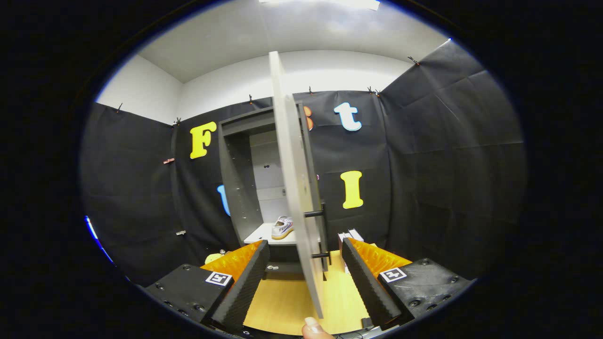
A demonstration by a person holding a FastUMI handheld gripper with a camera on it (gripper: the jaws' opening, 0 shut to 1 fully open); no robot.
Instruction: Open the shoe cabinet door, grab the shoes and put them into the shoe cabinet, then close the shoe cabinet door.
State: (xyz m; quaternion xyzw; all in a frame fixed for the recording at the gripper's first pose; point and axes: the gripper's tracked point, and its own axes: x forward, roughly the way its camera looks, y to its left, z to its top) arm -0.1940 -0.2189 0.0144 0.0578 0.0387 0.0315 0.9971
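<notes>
Gripper (305, 270) jaws wide, door (294, 188) edge-on between fingers, untouched. Shoe (282, 227) already on shelf beyond. Advice: push door's face near handle (316, 234), swing steadily shut.

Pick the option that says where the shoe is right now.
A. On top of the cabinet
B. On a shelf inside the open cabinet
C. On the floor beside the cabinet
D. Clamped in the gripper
B: the shoe rests on a shelf inside the cabinet, behind the open door, whose edge stands between the fingers of the open gripper.
</notes>
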